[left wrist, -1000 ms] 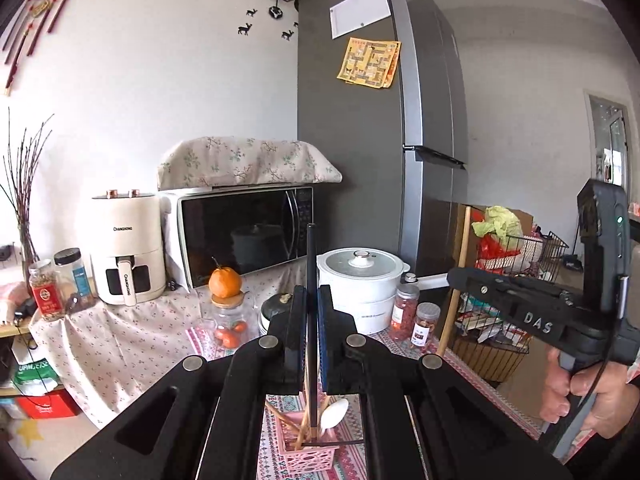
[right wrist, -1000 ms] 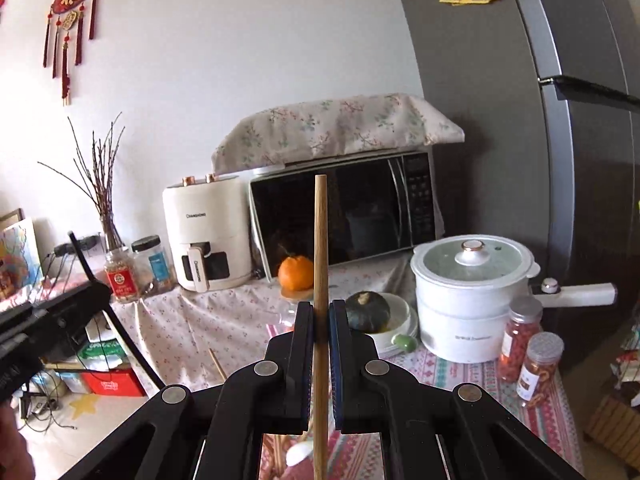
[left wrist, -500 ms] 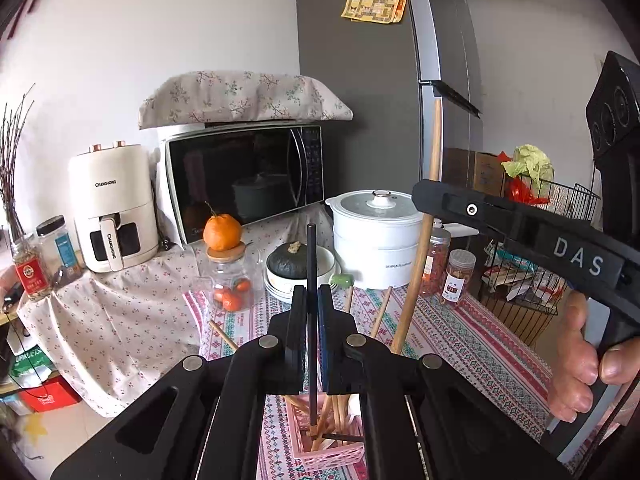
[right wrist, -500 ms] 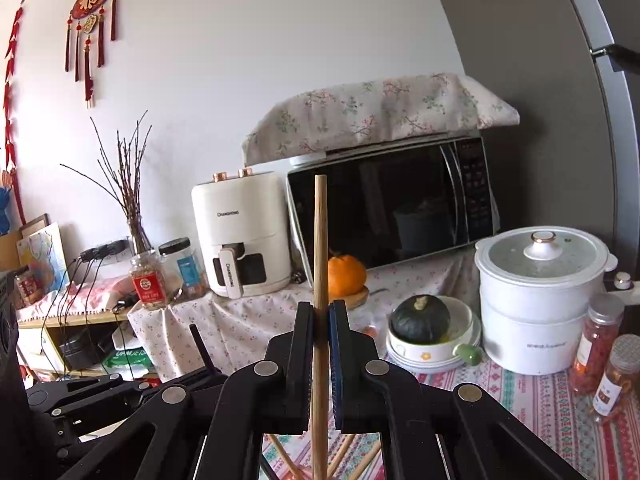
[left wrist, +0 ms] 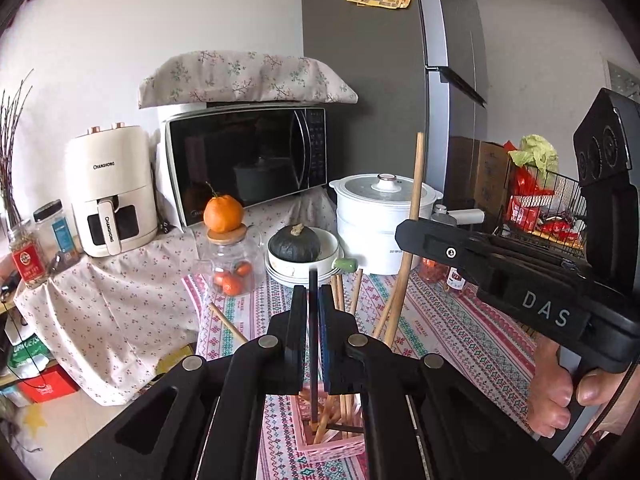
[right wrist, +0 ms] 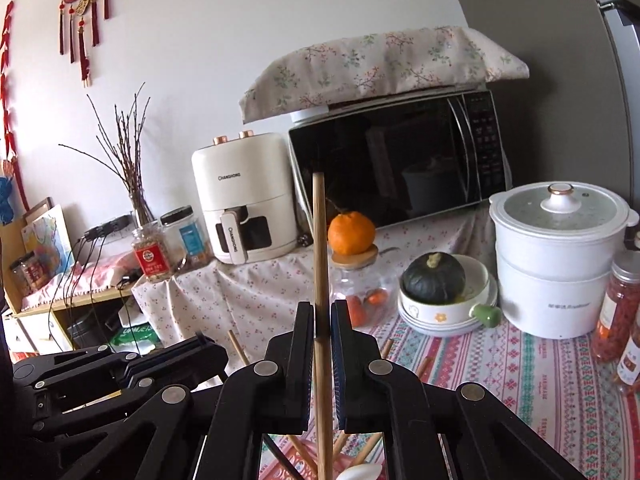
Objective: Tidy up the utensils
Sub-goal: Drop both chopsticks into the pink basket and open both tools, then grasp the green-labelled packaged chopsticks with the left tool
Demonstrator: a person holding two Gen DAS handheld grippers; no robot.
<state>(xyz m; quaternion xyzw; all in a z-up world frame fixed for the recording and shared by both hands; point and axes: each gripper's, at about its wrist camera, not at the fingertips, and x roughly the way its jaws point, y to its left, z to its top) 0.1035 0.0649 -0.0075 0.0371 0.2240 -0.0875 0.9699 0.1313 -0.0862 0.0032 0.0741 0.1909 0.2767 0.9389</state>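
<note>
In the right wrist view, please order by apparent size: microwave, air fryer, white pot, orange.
1. microwave
2. white pot, though it stands nearer the camera
3. air fryer, close to the pot, so this order is unsure
4. orange

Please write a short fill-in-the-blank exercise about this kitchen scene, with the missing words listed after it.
1. The left gripper holds a thin ____ chopstick.
2. The right gripper holds a ____ stick.
3. The pink plastic basket stands on the patterned ____.
4. The orange fruit sits on a glass ____.

Missing words: black; wooden; tablecloth; jar
</note>
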